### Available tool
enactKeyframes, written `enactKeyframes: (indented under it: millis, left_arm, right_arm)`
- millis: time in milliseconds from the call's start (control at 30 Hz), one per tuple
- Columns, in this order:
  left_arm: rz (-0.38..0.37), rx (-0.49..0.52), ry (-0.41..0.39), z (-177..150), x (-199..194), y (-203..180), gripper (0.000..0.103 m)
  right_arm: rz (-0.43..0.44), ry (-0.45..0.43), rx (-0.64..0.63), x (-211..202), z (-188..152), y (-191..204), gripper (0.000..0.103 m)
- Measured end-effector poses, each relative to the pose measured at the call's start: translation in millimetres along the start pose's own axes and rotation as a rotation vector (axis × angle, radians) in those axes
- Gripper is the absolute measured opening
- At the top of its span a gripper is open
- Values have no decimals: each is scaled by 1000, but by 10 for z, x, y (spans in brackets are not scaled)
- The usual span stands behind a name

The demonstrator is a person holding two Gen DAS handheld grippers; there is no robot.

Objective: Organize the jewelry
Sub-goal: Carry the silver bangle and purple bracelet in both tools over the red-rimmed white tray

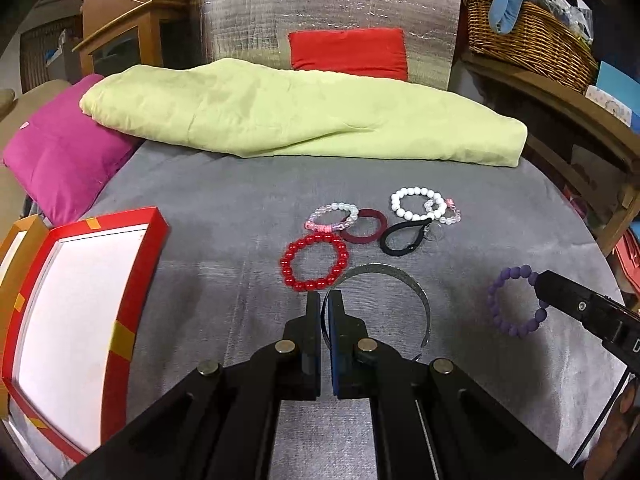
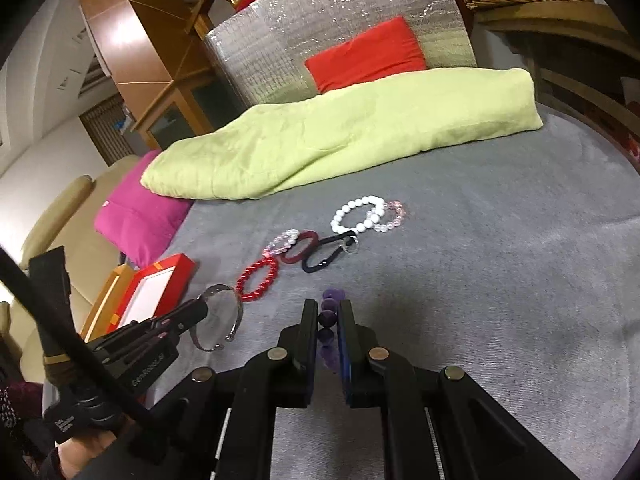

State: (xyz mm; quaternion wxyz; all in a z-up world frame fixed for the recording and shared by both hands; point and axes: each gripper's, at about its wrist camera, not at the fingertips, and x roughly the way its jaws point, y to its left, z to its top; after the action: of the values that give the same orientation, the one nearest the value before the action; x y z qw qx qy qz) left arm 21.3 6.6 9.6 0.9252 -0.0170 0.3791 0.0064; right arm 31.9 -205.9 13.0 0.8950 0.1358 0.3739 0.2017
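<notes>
My left gripper (image 1: 325, 298) is shut on a silver bangle (image 1: 416, 294), also seen in the right wrist view (image 2: 237, 312). My right gripper (image 2: 329, 306) is shut on a purple bead bracelet (image 2: 326, 320); it shows in the left wrist view (image 1: 496, 300) with the right gripper (image 1: 540, 284) on its right side. On the grey cloth lie a red bead bracelet (image 1: 314, 260), a dark red ring (image 1: 364, 226), a black hair tie (image 1: 404, 238), a white bead bracelet (image 1: 416, 204) and pale pink bead bracelets (image 1: 334, 216). An open red box (image 1: 80, 320) stands at the left.
A folded lime-green blanket (image 1: 304, 116) lies across the back of the grey surface. A magenta pillow (image 1: 60, 152) is at the back left. A wicker basket (image 1: 528, 36) sits on a wooden shelf at the right. A silver foil panel (image 1: 328, 12) with a red cushion stands behind.
</notes>
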Motion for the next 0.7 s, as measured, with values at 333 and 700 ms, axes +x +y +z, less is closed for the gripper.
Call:
enactKeyframes:
  millis: [333, 700]
  left_arm:
    - [35, -15, -3, -22, -78, 112, 4]
    - [66, -37, -29, -3, -210, 326, 4]
  right_arm:
    - [11, 0, -25, -22, -21, 65, 10]
    - [6, 9, -66, -7, -95, 174, 10]
